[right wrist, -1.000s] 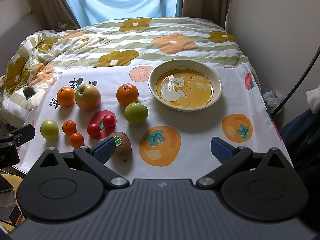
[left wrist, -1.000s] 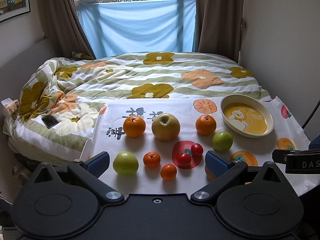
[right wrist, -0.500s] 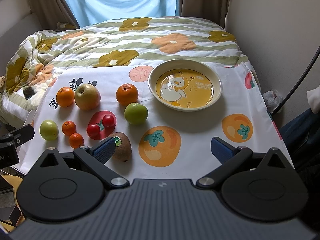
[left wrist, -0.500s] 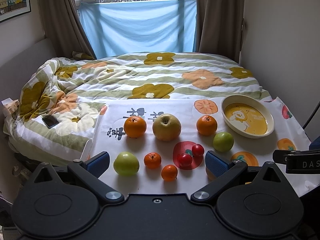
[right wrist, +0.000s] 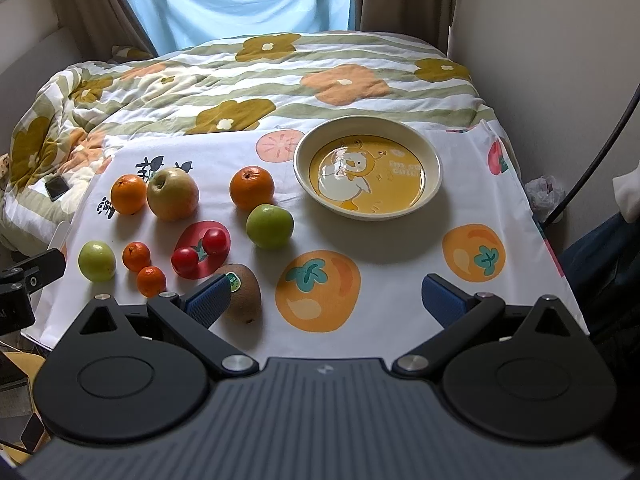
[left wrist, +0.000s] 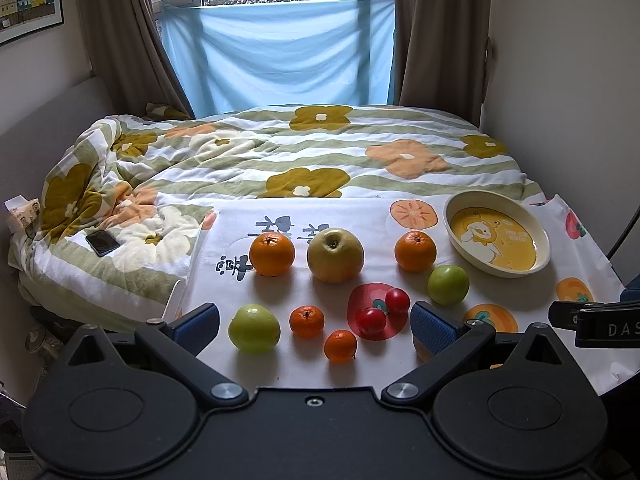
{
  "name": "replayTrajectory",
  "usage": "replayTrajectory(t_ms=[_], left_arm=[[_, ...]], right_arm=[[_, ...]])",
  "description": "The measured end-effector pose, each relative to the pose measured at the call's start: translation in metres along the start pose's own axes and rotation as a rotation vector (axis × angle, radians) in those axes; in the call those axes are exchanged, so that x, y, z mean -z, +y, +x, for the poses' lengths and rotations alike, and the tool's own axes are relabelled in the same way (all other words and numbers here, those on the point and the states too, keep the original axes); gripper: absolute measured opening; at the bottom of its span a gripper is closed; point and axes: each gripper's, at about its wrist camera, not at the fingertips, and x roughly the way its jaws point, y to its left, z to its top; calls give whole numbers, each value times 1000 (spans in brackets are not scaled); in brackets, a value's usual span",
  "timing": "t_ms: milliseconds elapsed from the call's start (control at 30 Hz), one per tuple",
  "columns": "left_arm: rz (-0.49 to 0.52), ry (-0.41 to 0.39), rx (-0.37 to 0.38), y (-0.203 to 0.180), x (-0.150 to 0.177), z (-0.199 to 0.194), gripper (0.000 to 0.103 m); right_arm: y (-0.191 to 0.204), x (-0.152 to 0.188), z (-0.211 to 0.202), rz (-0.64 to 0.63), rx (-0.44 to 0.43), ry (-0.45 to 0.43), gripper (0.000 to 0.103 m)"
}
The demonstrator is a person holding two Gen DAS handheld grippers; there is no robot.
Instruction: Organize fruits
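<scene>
So far, you have nothing sorted: the cream-rimmed round plate with the yellow duck picture (right wrist: 367, 168) sits bare at the far right of the white fruit-print cloth (right wrist: 400, 264), and every fruit lies loose on the cloth to its left. You have two large oranges (left wrist: 272, 254) (left wrist: 415, 251) either side of the big yellow-green apple (left wrist: 335, 255), a green apple (left wrist: 448, 284) nearest the plate, another green apple (left wrist: 253, 327) at the near left, two small mandarins (left wrist: 307, 321) (left wrist: 340, 345), two red cherry tomatoes (left wrist: 397, 300) (left wrist: 371, 320) and a brown kiwi with a sticker (right wrist: 240, 294). Your left gripper (left wrist: 314, 318) and right gripper (right wrist: 326, 300) both hover at the near edge with jaws spread wide, holding nothing. Judging by this, the whole job remains; the kiwi, just beside your right gripper's left finger, looks the handiest first pick.
</scene>
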Motion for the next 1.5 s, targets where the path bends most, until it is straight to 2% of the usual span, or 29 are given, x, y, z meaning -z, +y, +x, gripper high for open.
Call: replayTrajectory(t_ms=[333,500,867,1133,1333,1500], left_arm=[[1,6,1,3,0,1,103],[10,18,8,13,-3,6,103],[60,107,72,23,20,59,100],[113,180,142,13,38,110,89],[135,211,157,5,40,139,78],[142,241,176,-3,39,155,64]], right_arm=[[0,0,0,0,-1,0,103],[-1,2,4,24,-16,30,103],[9,27,49,26,-74,87,103],[23,50,93,-82,-104,120,103],[31,53,111,-129,-154,105,103],[39,54,123,-173,-174,97,100]])
